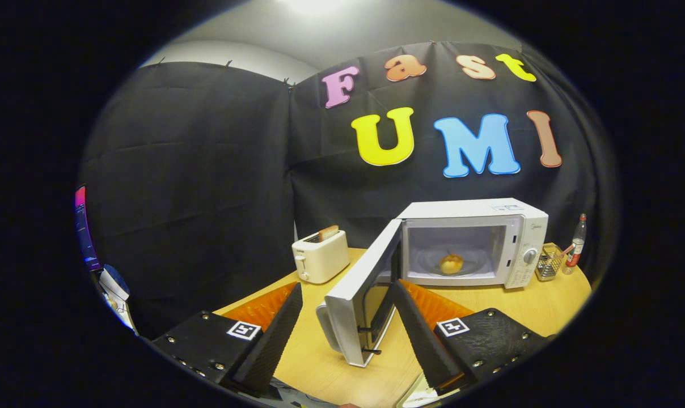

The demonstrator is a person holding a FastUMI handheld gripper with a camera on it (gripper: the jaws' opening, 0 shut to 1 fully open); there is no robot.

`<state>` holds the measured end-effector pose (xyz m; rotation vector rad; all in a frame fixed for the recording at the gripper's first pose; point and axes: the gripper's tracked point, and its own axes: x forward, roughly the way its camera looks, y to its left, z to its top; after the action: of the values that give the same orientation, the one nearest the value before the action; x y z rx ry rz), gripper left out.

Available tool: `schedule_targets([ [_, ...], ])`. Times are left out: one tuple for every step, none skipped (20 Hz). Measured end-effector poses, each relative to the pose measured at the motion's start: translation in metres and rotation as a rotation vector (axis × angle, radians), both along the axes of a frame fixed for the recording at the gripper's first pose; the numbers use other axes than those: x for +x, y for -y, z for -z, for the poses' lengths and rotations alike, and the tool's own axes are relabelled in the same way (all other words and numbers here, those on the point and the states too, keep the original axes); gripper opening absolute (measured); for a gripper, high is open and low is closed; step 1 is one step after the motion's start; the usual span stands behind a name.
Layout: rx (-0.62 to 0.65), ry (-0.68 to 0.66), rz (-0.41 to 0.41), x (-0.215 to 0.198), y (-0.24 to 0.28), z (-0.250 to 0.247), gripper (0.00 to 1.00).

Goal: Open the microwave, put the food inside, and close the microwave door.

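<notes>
A white microwave point(490, 224) stands on the wooden table point(546, 309) with its door point(356, 300) swung wide open toward me. Inside, on the glass turntable, lies a small golden piece of food point(451, 263). My gripper point(347, 294) is open, and the free edge of the door sits between its two fingers without either finger pressing on it. The left finger point(280, 326) stands well apart from the door; the right finger point(413, 328) is close beside the door's inner face.
A white toaster point(321, 256) with a slice of bread point(328, 232) stands left of the microwave. Right of the microwave are a small wire basket point(548, 263) and a bottle point(576, 241). A screen's edge point(84, 229) shows at far left.
</notes>
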<state>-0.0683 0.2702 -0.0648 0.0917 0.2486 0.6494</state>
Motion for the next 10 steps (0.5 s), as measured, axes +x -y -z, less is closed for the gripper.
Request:
schedule_targets([
  [-0.002,-0.003,-0.025,-0.005,-0.008,0.002,0.97],
  [-0.006,-0.008,-0.047,-0.01,-0.015,0.004,0.97],
  [-0.01,-0.013,-0.072,-0.017,-0.023,0.007,0.97],
  [-0.014,-0.016,-0.092,-0.021,-0.03,0.01,0.97],
  [-0.019,-0.022,-0.113,-0.027,-0.037,0.013,0.97],
  [-0.025,-0.03,-0.134,-0.032,-0.044,0.017,0.97],
  [-0.03,-0.037,-0.155,-0.036,-0.05,0.02,0.97],
  [-0.037,-0.043,-0.172,-0.039,-0.057,0.024,0.97],
  [-0.042,-0.051,-0.188,-0.042,-0.063,0.028,0.97],
  [-0.046,-0.062,-0.202,-0.043,-0.069,0.031,0.97],
])
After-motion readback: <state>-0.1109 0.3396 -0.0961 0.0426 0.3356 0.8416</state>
